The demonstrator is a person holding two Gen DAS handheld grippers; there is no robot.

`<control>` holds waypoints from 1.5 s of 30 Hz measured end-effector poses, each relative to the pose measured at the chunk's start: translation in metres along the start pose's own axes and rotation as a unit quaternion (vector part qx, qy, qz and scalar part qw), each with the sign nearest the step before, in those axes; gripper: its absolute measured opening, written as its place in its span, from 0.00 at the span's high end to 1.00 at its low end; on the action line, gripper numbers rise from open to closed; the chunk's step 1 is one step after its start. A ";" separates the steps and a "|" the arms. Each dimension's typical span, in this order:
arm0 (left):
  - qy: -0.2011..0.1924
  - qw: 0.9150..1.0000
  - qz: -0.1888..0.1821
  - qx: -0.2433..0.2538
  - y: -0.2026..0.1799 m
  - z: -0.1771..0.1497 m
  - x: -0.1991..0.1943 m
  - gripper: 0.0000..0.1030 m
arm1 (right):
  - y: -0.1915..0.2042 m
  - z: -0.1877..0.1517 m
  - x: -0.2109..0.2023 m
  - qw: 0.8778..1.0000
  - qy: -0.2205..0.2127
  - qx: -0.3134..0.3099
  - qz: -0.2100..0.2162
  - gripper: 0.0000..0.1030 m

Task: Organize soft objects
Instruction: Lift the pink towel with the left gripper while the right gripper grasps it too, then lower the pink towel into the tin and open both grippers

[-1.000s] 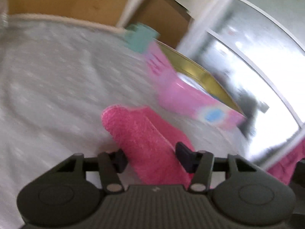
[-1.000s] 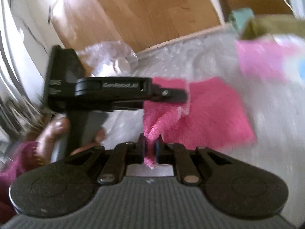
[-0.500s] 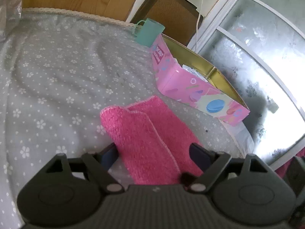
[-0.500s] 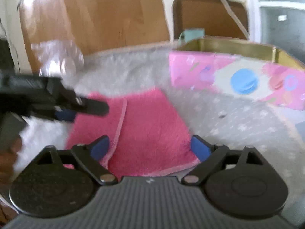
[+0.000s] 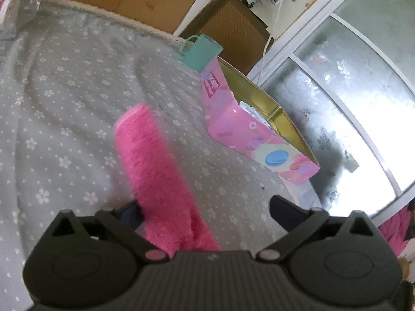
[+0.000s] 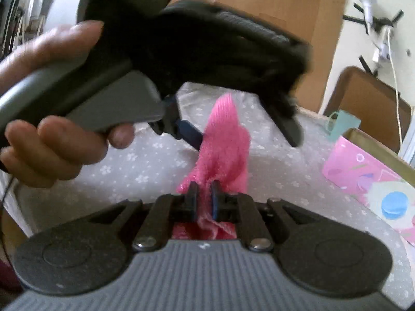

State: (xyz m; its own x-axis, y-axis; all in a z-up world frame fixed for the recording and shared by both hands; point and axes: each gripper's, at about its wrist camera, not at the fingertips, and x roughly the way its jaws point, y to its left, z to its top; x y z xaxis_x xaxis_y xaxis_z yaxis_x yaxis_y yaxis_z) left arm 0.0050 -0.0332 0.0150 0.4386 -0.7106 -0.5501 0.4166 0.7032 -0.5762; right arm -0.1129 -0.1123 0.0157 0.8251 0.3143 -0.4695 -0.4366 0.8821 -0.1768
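Note:
A fluffy pink towel (image 5: 155, 171) is bunched into a long fold and lifted above the grey flowered tablecloth (image 5: 64, 90). My right gripper (image 6: 205, 202) is shut on the towel's near end (image 6: 223, 155). My left gripper (image 5: 205, 210) is open; the towel lies against its left finger (image 5: 129, 212), and the right finger stands apart. In the right wrist view the left gripper (image 6: 243, 132) hangs over the towel, held by a hand (image 6: 52, 140), one blue pad touching the cloth.
A pink patterned box (image 5: 246, 129) with a gold inside stands at the right, also in the right wrist view (image 6: 368, 176). A teal cup (image 5: 202, 51) sits behind it. A clear plastic bag (image 5: 15, 7) lies far left. A brown chair (image 5: 228, 28) is beyond the table.
The right gripper has shut on the towel and raised it off the table. The flat folded towel is now bunched and upright. The left gripper stays open and has moved above it.

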 end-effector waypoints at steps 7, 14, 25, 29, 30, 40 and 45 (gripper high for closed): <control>0.001 0.999 0.042 0.008 0.012 -0.003 0.007 0.72 | -0.019 0.001 -0.013 0.997 -0.019 0.068 0.009 0.32; 0.002 1.000 0.023 0.005 0.004 0.000 0.004 0.75 | -0.037 -0.013 -0.002 0.986 -0.001 0.163 0.026 0.80; -0.014 0.982 -0.051 0.179 -0.149 0.111 0.089 0.74 | -0.143 0.023 -0.031 0.972 -0.085 0.181 -0.119 0.87; 0.005 0.980 -0.026 0.197 -0.188 0.153 0.171 0.41 | -0.228 0.034 -0.021 0.954 -0.068 0.253 -0.144 0.85; 0.006 0.980 -0.006 0.201 -0.193 0.162 0.194 0.29 | -0.253 0.035 -0.010 0.947 -0.059 0.283 -0.141 0.82; -0.083 0.978 0.085 0.171 -0.159 0.150 0.198 0.10 | -0.331 0.019 0.001 0.906 -0.064 0.391 -0.150 0.34; -0.106 0.979 0.081 0.153 -0.150 0.106 0.141 0.06 | -0.286 -0.005 -0.037 0.917 -0.130 0.340 -0.165 0.35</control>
State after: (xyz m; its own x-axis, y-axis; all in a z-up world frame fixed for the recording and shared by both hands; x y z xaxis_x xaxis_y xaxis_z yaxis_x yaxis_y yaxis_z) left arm 0.0891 -0.2364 0.0883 0.6604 -0.5913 -0.4629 0.5328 0.8033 -0.2661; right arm -0.0201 -0.3774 0.0791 0.9680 -0.0135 -0.2506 0.1035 0.9311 0.3498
